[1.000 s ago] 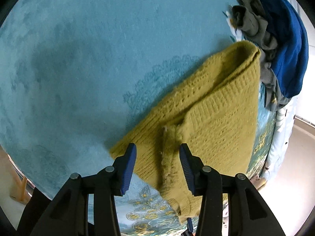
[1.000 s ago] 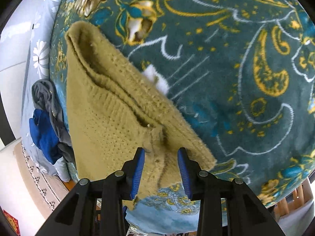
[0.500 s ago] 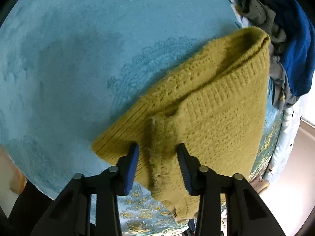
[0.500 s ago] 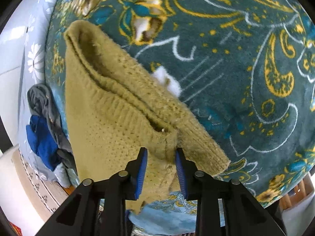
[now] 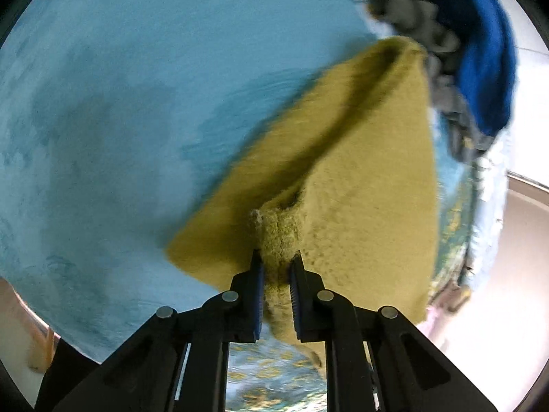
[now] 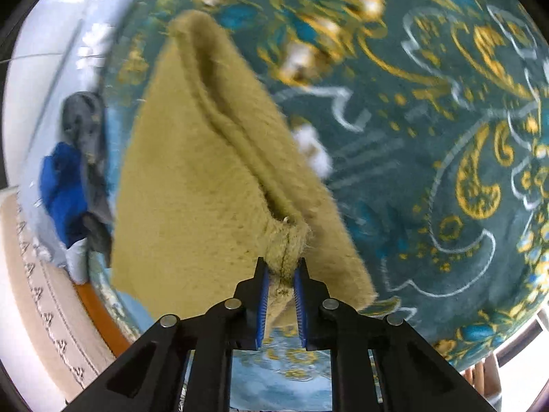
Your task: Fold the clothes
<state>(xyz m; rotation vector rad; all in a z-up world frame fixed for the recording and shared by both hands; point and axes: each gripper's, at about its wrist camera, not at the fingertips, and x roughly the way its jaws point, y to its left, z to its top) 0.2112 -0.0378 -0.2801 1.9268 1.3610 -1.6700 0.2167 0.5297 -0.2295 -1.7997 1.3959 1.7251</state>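
Left gripper (image 5: pixel 277 261): jaws closing, pads pinching a bunched corner of the yellow knit sweater (image 5: pixel 360 189). Right gripper (image 6: pixel 281 267): same, jaws closing on the opposite corner, seam caught between the pads. The sweater lies part-folded on the bed, one side over the light blue blanket (image 5: pixel 120 103), the other over the patterned teal cover (image 6: pixel 429 137). Its far folded end sits just beside the pile of grey and blue clothes (image 5: pixel 480 51).

My read: grasp step, lift and fold next. I'd let both pinches seat fully before pulling since thick knit slips. Then I'd raise both corners together, level, keep the edge taut, and carry it clear of the pile so nothing snags.
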